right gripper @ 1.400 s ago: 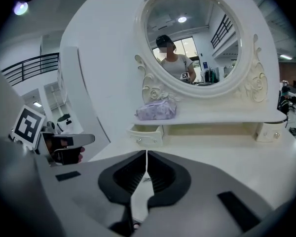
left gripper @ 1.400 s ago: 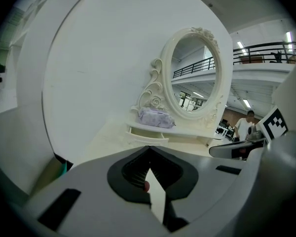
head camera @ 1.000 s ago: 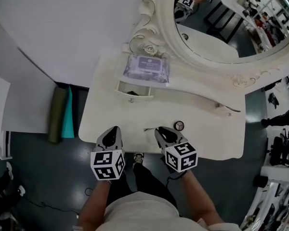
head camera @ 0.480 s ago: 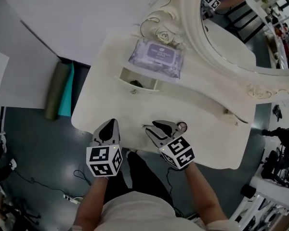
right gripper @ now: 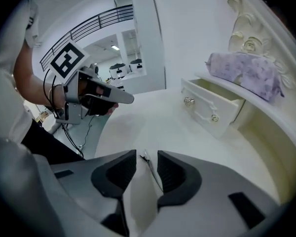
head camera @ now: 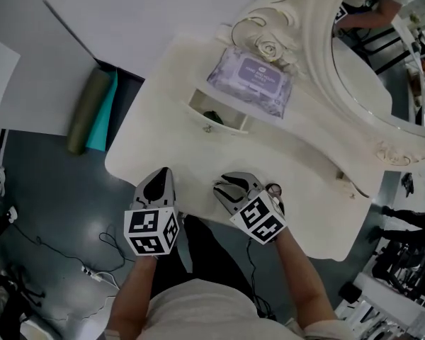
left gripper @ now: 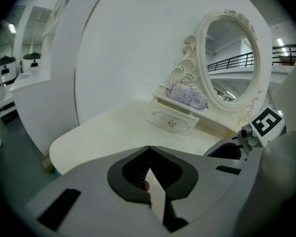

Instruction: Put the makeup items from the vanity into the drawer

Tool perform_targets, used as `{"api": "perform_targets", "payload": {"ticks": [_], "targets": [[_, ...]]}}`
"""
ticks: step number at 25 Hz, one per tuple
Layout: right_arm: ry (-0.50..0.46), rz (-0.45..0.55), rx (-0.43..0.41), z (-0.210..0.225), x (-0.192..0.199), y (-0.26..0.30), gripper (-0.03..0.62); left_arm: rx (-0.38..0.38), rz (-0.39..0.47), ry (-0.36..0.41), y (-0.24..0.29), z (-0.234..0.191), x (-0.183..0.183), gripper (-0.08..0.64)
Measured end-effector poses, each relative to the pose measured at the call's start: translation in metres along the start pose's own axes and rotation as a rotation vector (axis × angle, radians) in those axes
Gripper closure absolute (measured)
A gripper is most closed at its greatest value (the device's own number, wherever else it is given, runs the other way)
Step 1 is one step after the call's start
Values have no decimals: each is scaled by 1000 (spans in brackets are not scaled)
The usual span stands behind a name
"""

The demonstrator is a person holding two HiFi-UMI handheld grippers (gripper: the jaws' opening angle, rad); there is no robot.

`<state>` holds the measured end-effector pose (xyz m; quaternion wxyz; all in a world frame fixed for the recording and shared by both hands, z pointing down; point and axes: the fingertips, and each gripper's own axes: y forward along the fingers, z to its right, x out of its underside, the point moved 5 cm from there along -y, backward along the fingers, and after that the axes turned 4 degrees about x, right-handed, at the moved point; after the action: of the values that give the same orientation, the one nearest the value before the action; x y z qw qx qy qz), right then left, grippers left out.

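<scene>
The cream vanity (head camera: 156, 147) carries a small open drawer (head camera: 216, 115) with a dark item (head camera: 212, 117) inside. A thin dark stick (right gripper: 150, 168) lies on the tabletop between the jaws of my right gripper (right gripper: 147, 154). Those jaws are opening and their pads are clear of the stick. A small round jar (head camera: 273, 188) sits just right of my right gripper (head camera: 230, 186). My left gripper (head camera: 159, 181) hovers over the front edge with its jaw tips together, nothing between them. In the right gripper view the drawer (right gripper: 207, 105) lies ahead to the right.
A purple wipes pack (head camera: 251, 76) lies on the shelf above the drawer, by the oval mirror's carved frame (head camera: 319, 62). A green and teal roll (head camera: 92, 112) lies on the floor left of the vanity. A white wall panel (head camera: 149, 13) lies behind the vanity.
The head view has swung, shifting the vanity right in the picture. My right gripper's jaws have spread apart around the thin stick. My left gripper has stayed at the front edge.
</scene>
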<state>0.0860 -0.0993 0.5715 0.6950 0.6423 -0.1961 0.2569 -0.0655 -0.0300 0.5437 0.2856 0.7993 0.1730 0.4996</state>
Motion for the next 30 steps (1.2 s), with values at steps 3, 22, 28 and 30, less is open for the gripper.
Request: {"api": "perform_targets", "payload": {"ticks": [3, 22, 28, 30], "targets": [[-48, -29, -11, 1, 1, 3, 467, -15, 0, -14, -2, -2, 2, 555], [-23, -27, 32, 6, -6, -3, 549, -3, -5, 19, -11, -10, -5, 555], [15, 19, 76, 2, -21, -16, 549, 20, 9, 43, -19, -12, -15, 555], [14, 35, 97, 1, -28, -23, 549, 32, 23, 53, -22, -12, -21, 555]]}}
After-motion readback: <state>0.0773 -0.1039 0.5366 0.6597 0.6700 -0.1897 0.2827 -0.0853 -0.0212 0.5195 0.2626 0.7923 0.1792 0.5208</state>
